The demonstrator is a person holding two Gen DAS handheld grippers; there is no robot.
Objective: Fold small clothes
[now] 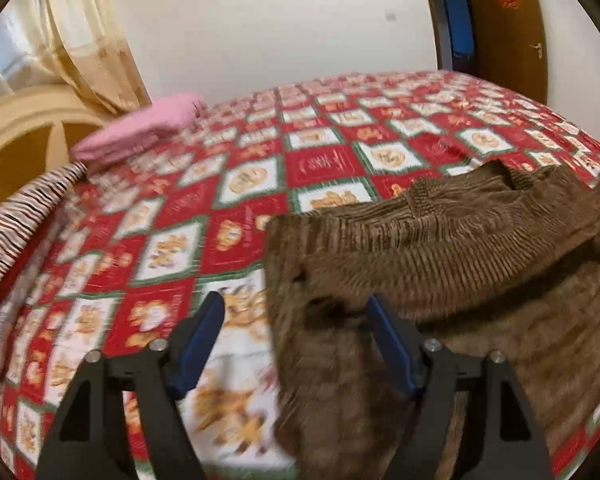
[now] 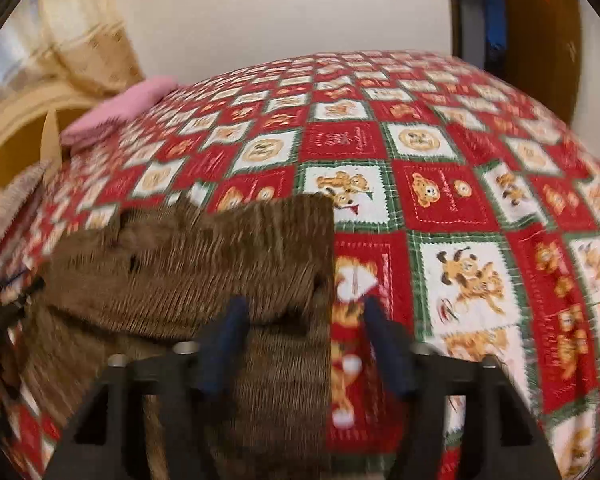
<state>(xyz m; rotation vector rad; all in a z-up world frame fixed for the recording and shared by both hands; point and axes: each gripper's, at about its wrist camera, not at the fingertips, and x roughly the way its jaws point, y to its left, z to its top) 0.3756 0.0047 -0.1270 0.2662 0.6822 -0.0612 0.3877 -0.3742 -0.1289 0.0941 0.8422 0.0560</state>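
A brown corduroy garment (image 1: 440, 240) lies on the red patchwork bedspread (image 1: 204, 208), its upper part doubled over the lower. My left gripper (image 1: 296, 314) hovers over the garment's left edge with its blue pads wide apart and open; the cloth's edge runs between them, unpinched. In the right wrist view the same garment (image 2: 204, 264) fills the lower left. My right gripper (image 2: 306, 322) stands open over the garment's right edge, one pad above the cloth and the other above the bedspread (image 2: 460, 200). Both views are blurred.
A folded pink cloth (image 1: 140, 130) rests at the bed's far left corner, with a striped cloth (image 1: 24, 216) near the left edge. A cream headboard (image 1: 28, 120) and a curtain (image 1: 88, 40) stand beyond it. A white wall and a brown door (image 1: 508, 20) are behind the bed.
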